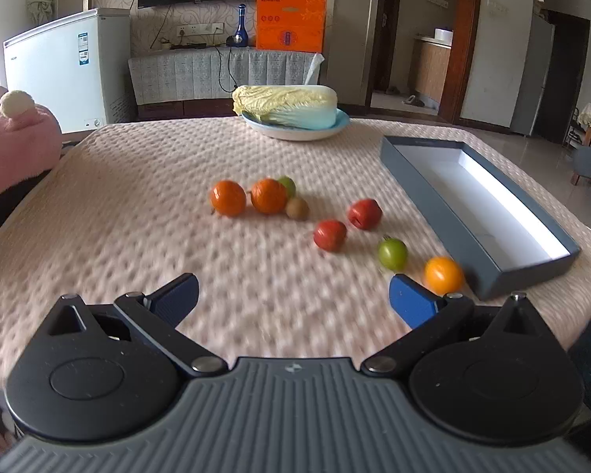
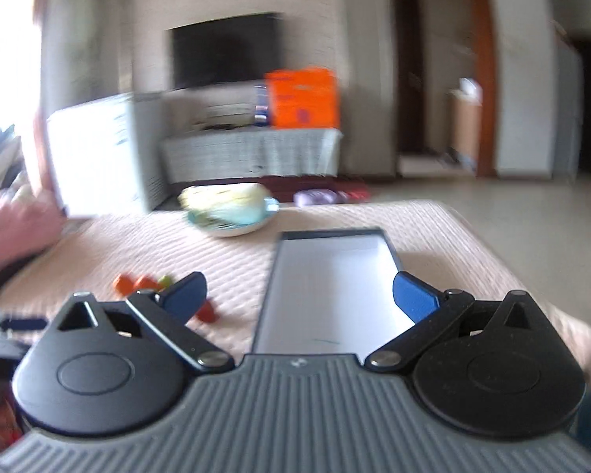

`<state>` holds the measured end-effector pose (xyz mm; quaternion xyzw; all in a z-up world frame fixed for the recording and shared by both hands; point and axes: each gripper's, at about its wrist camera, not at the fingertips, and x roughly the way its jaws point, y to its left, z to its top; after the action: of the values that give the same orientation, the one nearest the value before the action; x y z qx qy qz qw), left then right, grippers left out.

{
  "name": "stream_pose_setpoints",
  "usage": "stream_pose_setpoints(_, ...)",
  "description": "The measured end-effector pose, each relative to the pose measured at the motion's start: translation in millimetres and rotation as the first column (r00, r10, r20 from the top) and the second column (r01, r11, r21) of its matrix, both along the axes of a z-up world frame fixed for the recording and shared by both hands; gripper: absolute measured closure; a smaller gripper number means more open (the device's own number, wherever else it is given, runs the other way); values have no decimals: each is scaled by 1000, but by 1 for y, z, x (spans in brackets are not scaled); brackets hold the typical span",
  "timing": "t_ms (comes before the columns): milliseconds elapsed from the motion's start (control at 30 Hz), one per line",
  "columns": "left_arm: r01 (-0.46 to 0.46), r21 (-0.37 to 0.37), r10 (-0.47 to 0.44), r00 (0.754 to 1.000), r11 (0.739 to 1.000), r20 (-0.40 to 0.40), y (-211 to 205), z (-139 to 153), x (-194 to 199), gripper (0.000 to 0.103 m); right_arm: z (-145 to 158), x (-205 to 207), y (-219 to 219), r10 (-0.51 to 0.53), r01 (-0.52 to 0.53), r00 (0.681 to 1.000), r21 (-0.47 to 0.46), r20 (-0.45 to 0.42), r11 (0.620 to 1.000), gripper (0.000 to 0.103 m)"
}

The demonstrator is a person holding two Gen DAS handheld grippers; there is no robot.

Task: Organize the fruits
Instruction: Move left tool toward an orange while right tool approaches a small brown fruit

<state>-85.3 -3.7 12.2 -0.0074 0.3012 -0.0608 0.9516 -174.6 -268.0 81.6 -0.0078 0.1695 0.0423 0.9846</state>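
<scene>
A living room with a wall television lies behind a worktop [image 1: 138, 205] covered in a quilted beige cloth. Loose fruits sit near its middle: two round orange fruits [image 1: 228, 198], a small brown kiwi [image 1: 298, 208], two red apples [image 1: 330, 235], a green apple [image 1: 392, 253] and a yellow-orange fruit [image 1: 443, 275], the last just beside a long grey open box with a white inside [image 1: 488, 213] along the right edge. A pale napa cabbage [image 1: 285, 106] rests on a light blue plate [image 1: 335, 126] at the far edge. The left gripper [image 1: 293, 299] hovers with jaws wide and bare. The right gripper [image 2: 299, 295], over the box's near end, also has jaws wide, holding nothing.
</scene>
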Motion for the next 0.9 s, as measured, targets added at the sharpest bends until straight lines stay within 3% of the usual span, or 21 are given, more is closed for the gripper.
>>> stream_pose_setpoints(33,6,-2,-6,1000,1000,4,-3,0,-8,0,-1,-3,5,14,-14,1000,-23,19,1000,3)
stream_pose_setpoints(133,47,4,-47,999,999,24,-15,-1,-23,0,-5,-6,5,54,-54,998,22,-12,998,18)
stream_pose_setpoints(167,67,7,-67,997,998,29,-19,-1,-26,0,-5,-5,4,54,-53,998,37,-27,998,27)
stream_pose_setpoints(300,140,49,-141,990,989,23,-38,-9,-33,0,-9,-3,9,98,-91,992,85,-76,992,38)
stream_pose_setpoints(500,214,59,-214,977,975,-1,-52,-21,-31,8,-31,-9,32,214,-221,960,-16,-183,975,52)
stream_pose_setpoints(667,248,37,-248,969,968,-22,-55,-28,-22,17,-39,-5,45,266,-288,931,-54,-251,956,55)
stream_pose_setpoints(833,297,24,-296,955,955,-34,-57,-33,-15,31,-47,1,53,300,-328,905,-48,-301,943,55)
stream_pose_setpoints(900,315,9,-314,948,949,-48,-56,-35,-12,42,-50,5,54,311,-339,895,-33,-319,940,62)
